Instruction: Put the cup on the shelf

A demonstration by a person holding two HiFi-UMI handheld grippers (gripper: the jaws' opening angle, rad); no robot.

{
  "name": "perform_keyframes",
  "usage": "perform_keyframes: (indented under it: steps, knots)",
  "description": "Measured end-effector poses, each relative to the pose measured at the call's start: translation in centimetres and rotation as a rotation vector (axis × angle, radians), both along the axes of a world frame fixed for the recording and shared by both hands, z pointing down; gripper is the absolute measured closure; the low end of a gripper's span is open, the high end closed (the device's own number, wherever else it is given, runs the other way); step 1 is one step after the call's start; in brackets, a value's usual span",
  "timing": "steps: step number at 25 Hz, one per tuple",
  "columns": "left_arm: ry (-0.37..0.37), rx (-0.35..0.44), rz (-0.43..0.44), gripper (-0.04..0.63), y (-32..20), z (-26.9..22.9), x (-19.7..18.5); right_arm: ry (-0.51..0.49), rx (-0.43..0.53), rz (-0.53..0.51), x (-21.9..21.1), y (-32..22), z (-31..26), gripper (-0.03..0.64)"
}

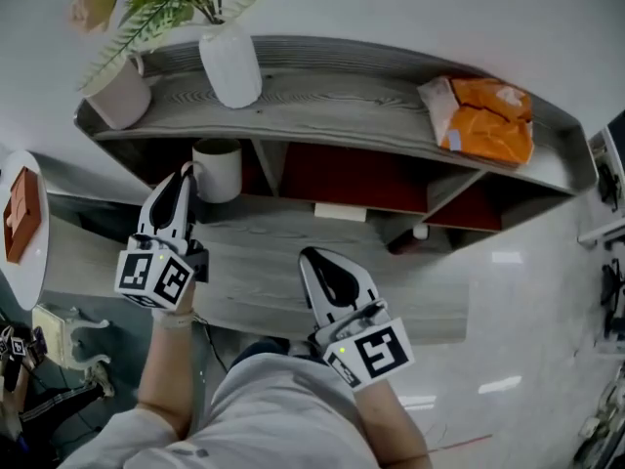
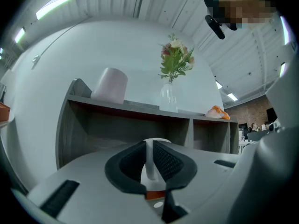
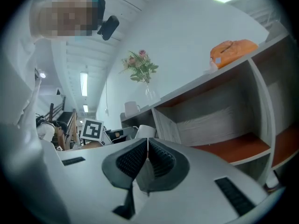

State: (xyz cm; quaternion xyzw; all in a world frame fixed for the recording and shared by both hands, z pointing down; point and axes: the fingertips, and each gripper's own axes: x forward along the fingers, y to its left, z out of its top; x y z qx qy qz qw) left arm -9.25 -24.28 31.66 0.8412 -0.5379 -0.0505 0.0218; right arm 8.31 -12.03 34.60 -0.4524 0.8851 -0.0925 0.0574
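A white cup point(image 1: 219, 169) stands at the mouth of the shelf unit's left lower compartment, just under the top shelf point(image 1: 332, 106). My left gripper point(image 1: 187, 173) is shut on the cup's handle. In the left gripper view that gripper point(image 2: 149, 146) has the thin white handle pinched between its pads, and only the cup's rim point(image 2: 157, 140) shows beyond them. My right gripper point(image 1: 311, 256) hovers over the lower board point(image 1: 264, 262) to the right, shut and empty. The right gripper view shows that gripper point(image 3: 147, 143) with its pads pressed together, and the cup point(image 3: 141, 131) to the left.
On the top shelf stand a pale cup point(image 1: 119, 94), a white vase point(image 1: 231, 62) with flowers and an orange bag point(image 1: 483, 117). Upright dividers point(image 1: 271, 164) split the lower level into compartments. A round white table point(image 1: 29, 247) sits at the far left.
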Motion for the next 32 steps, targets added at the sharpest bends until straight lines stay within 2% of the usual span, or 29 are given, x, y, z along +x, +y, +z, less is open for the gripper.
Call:
perform_keyframes:
  steps: [9, 19, 26, 32]
  knots:
    - [0.025, -0.041, 0.088, 0.541, -4.0, 2.4, -0.2, 0.018, -0.013, 0.124, -0.7, 0.0, 0.4, 0.594]
    - [0.019, -0.041, 0.134, 0.54, -3.2, 3.6, 0.2, 0.031, -0.015, 0.133, -1.6, 0.3, 0.6, 0.594]
    - [-0.021, -0.076, 0.096, 0.54, -2.1, 5.1, -0.8, 0.04, -0.025, 0.119, -2.3, 0.6, 0.9, 0.594]
    - [-0.02, -0.116, 0.076, 0.54, -2.7, 6.9, -1.0, 0.045, -0.025, 0.128, -2.2, 0.7, 0.8, 0.594]
